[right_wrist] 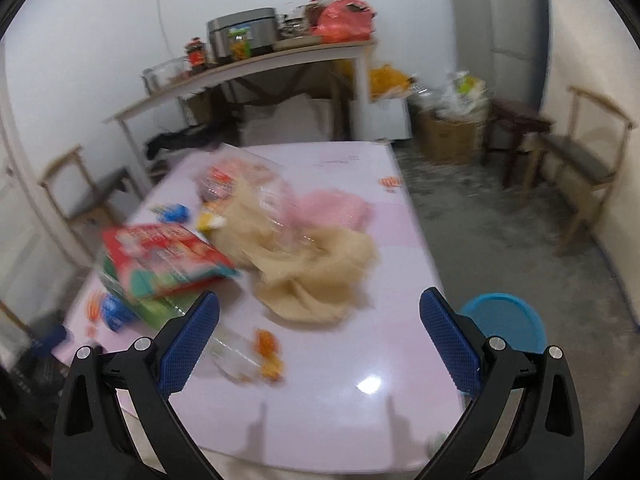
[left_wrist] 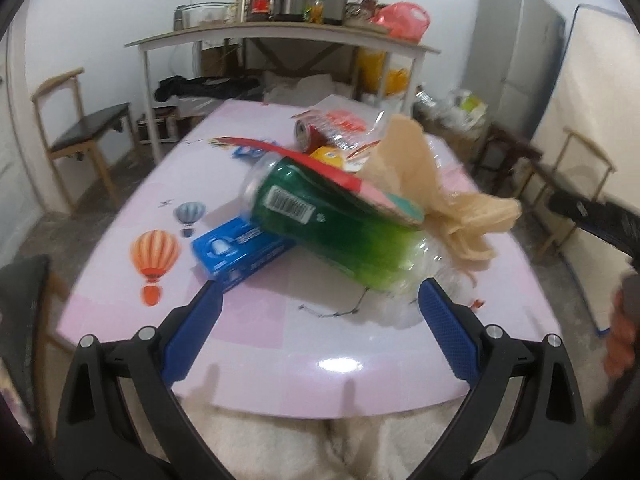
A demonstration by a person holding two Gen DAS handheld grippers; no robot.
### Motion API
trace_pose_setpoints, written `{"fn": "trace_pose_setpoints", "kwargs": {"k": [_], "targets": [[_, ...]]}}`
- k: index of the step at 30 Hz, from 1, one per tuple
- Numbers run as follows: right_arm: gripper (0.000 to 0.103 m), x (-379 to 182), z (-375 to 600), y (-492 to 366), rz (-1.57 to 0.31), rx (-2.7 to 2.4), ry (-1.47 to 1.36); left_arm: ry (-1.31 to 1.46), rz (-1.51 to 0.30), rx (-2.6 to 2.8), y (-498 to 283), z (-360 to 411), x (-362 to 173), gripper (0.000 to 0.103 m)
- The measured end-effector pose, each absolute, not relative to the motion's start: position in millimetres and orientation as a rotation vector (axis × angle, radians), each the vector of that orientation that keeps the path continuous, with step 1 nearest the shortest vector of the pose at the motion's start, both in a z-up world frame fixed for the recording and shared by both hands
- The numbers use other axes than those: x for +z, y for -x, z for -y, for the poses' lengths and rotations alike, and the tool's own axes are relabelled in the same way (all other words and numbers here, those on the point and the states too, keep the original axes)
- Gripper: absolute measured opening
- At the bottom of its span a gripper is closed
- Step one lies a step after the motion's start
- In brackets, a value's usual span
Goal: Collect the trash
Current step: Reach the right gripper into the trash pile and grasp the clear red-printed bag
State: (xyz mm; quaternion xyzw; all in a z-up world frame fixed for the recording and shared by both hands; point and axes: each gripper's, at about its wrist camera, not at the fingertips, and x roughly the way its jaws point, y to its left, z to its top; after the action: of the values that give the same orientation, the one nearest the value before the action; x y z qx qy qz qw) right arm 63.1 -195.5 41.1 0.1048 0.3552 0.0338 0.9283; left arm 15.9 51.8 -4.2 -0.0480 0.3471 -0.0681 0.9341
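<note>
A pile of trash lies on the pink table (left_wrist: 260, 332). In the left wrist view a green plastic bottle (left_wrist: 320, 220) lies on its side over a blue box (left_wrist: 236, 252), with a red carton (left_wrist: 348, 178), crumpled tan paper (left_wrist: 440, 200) and a red can (left_wrist: 310, 132) around it. My left gripper (left_wrist: 318, 300) is open just short of the bottle. The right wrist view shows the red carton (right_wrist: 164, 256), the tan paper (right_wrist: 316, 272) and a small clear wrapper (right_wrist: 248, 356). My right gripper (right_wrist: 320, 308) stands open above the table, holding nothing.
A blue bin (right_wrist: 508, 320) stands on the floor by the table's right edge. Wooden chairs (left_wrist: 80, 136) (right_wrist: 580, 160) flank the table. A cluttered shelf table (left_wrist: 280, 36) and boxes stand at the back wall. Pink cloth (right_wrist: 340, 208) lies behind the paper.
</note>
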Motion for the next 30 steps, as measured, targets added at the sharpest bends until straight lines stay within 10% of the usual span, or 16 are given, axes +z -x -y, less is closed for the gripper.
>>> {"fn": "trace_pose_setpoints", "kwargs": {"k": [20, 30], "targets": [[0.078, -15.5, 204.0, -292.5, -1.066, 0.141, -0.339, 0.197, -0.560, -0.358, -33.5, -71.9, -22.7, 0.095], [0.011, -35.4, 202.2, -295.5, -1.136, 0.189, -0.324, 0.182, -0.567, -0.431, -36.8, -69.3, -22.9, 0.094]]}}
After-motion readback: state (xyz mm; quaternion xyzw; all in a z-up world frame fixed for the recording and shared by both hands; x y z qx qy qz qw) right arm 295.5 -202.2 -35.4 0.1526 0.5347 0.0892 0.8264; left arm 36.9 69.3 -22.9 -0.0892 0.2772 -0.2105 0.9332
